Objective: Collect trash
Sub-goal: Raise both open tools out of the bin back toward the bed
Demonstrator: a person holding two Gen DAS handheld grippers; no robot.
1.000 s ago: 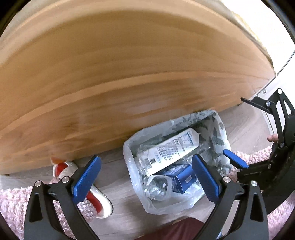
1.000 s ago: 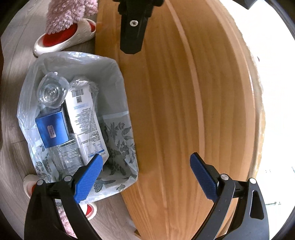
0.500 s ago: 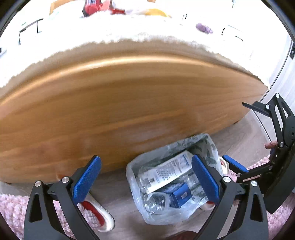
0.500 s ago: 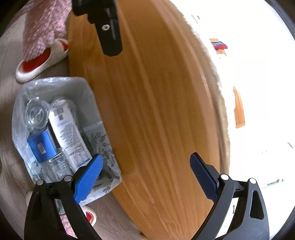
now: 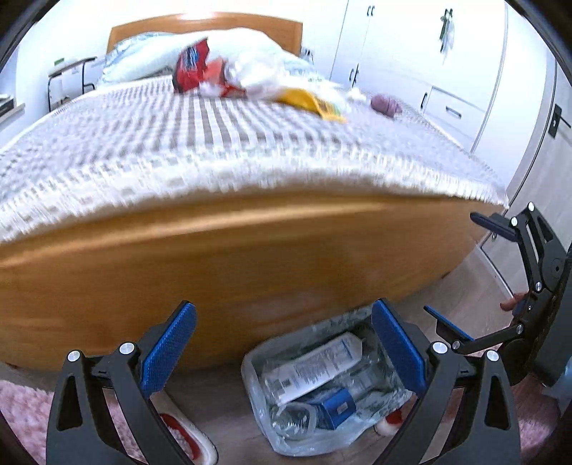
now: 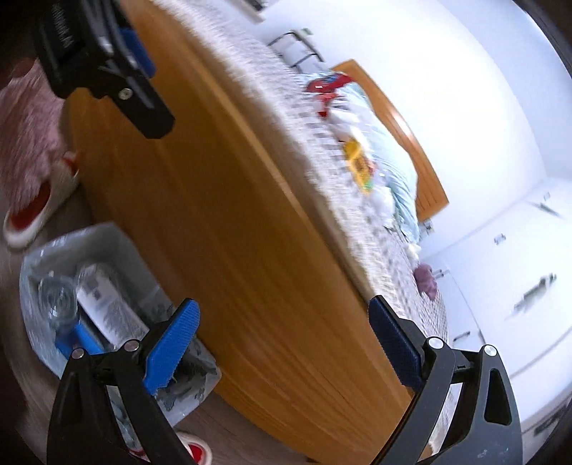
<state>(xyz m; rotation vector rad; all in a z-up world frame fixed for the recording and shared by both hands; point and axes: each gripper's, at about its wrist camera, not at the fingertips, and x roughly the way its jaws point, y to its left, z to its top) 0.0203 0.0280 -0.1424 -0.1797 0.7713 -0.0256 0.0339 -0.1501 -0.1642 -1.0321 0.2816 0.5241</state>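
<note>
A clear trash bag (image 5: 286, 425) (image 6: 43, 343) stands on the floor against the wooden bed frame (image 5: 221, 264) (image 6: 250, 229); inside lie a white printed bottle (image 5: 311, 368) (image 6: 107, 307), a blue box (image 5: 334, 409) and clear plastic. On the bedspread (image 5: 178, 139) lie a red wrapper (image 5: 195, 68) (image 6: 325, 84), a yellow wrapper (image 5: 311, 102) (image 6: 357, 164) and white bags (image 5: 264, 75). My left gripper (image 5: 286, 343) is open above the trash bag, empty. My right gripper (image 6: 282, 343) is open and empty in front of the frame; in the left wrist view it appears at the right edge (image 5: 461, 272).
White and red slippers (image 5: 189, 440) (image 6: 39, 200) and a pink rug (image 5: 21, 411) lie on the floor. White wardrobes (image 5: 429, 71) stand right of the bed, a headboard (image 5: 200, 27) at its far end. A purple ball (image 5: 386, 104) rests on the bedspread.
Both grippers have tilted upward from the trash bag and bed frame. The bed top with its wrappers has come into sight. Both stayed open.
</note>
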